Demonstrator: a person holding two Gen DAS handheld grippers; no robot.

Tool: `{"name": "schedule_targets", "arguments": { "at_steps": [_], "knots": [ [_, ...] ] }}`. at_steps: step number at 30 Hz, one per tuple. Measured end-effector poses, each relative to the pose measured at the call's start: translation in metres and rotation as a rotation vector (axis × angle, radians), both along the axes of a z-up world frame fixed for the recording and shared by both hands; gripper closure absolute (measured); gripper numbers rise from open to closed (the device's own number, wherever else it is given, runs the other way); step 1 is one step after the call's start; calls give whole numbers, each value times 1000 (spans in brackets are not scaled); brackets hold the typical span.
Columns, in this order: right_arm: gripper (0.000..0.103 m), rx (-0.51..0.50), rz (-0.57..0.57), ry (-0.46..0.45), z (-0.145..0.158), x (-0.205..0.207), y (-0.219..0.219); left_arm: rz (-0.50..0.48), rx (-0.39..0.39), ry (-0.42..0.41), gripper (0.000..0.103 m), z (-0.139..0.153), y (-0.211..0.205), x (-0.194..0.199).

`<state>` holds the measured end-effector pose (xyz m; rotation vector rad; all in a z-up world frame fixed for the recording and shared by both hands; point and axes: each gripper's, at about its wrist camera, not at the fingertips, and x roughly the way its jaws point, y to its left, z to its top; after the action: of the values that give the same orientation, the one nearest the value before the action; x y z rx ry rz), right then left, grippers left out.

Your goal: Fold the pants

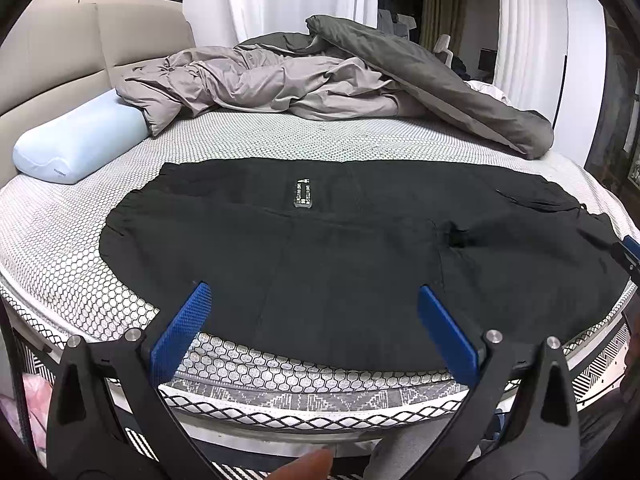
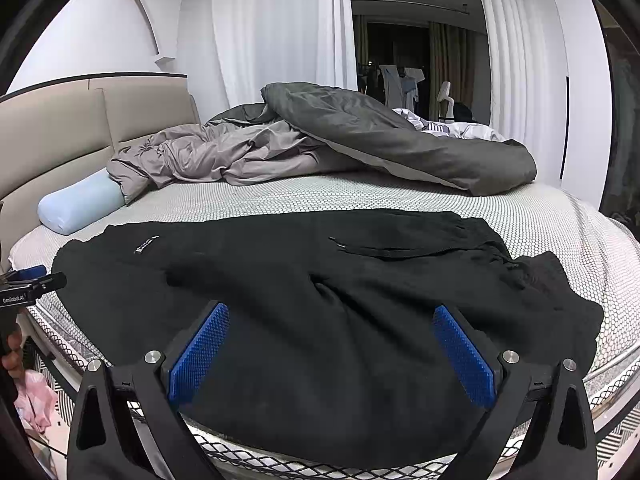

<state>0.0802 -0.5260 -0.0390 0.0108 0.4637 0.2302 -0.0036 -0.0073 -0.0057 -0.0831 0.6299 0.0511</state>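
Pants point(image 1: 340, 240), black, lie spread flat along the near edge of the bed point(image 1: 60, 240), with a small white-lettered label point(image 1: 303, 193) facing up toward the middle of the bed. The left hand-held gripper point(image 1: 314, 300) hovers over the near edge with its blue fingers point(image 1: 182, 328) spread wide, holding nothing. The right hand-held gripper point(image 2: 332, 320) is likewise spread apart above the cloth. A rumpled grey duvet point(image 1: 320, 80) and a pale blue pillow point(image 1: 76, 144) sit at the far side.

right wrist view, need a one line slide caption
Open right gripper poised over black pants spread on the mattress.
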Motion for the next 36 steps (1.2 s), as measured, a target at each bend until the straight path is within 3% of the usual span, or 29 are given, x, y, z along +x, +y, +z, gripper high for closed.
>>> {"name": "schedule_targets", "arguments": {
  "at_steps": [13, 20, 25, 32, 33, 36],
  "knots": [
    [0, 1, -20, -1, 1, -3, -8, 38, 5, 4, 1, 2, 15, -5],
    [0, 106, -81, 27, 7, 4, -46, 145, 10, 13, 1, 3, 59, -17],
    [0, 65, -136, 52, 8, 14, -63, 268, -78, 52, 1, -10, 115, -20],
    [0, 53, -164, 82, 4, 22, -84, 263, -181, 111, 1, -34, 153, 2],
    [0, 49, -169, 87, 3, 24, -86, 246, -204, 126, 6, -39, 156, 8],
    [0, 45, -178, 106, -1, 25, -92, 229, -335, 168, 32, -56, 171, 29]
  ]
}}
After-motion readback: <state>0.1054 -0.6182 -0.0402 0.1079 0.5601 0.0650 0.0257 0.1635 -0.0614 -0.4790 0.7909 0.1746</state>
